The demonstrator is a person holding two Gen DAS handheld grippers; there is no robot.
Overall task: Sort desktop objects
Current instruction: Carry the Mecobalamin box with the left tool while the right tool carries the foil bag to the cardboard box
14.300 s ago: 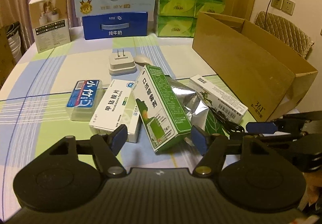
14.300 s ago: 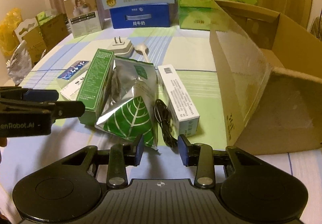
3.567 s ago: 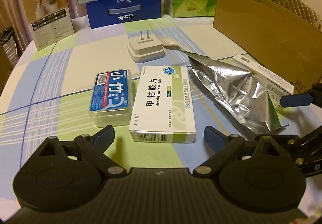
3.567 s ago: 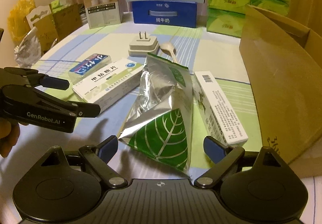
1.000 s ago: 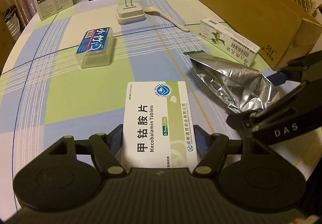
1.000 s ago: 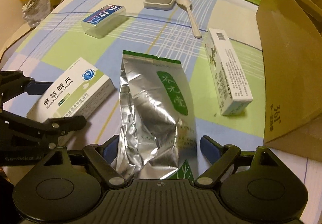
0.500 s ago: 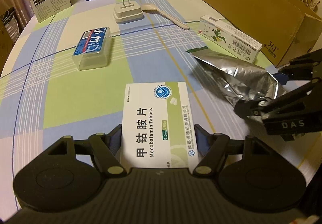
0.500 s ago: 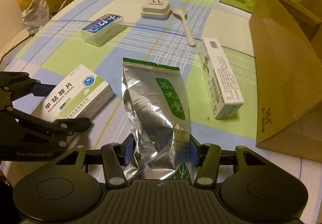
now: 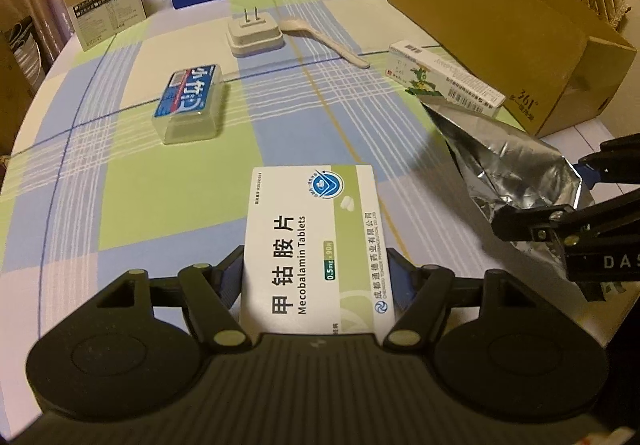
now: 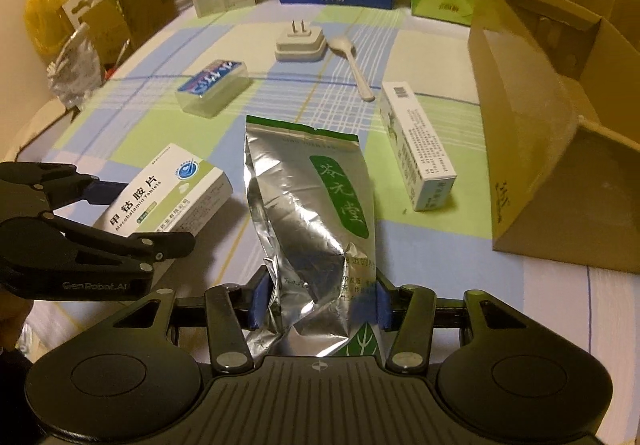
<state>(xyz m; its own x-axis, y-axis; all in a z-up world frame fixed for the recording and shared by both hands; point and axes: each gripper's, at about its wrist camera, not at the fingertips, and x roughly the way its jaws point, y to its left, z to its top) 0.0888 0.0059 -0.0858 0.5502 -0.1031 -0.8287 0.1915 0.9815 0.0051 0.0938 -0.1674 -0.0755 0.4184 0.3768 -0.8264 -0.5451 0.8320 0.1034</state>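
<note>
Clamping the Mecobalamin tablet box (image 9: 316, 245) above the table's near edge, the left gripper (image 9: 316, 285) looks secure, but the right gripper (image 10: 318, 303) pinches only 1 crumpled end of the foil pouch (image 10: 312, 201), which could slip.

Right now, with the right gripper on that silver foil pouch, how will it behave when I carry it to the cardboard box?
The foil pouch will probably flex: it is creased and crumpled where the right gripper pinches it. It looks light and partly empty, so likely easy to lift. The glossy foil may slip, and the unsupported far end could sag or swing on the way to the cardboard box.
</note>
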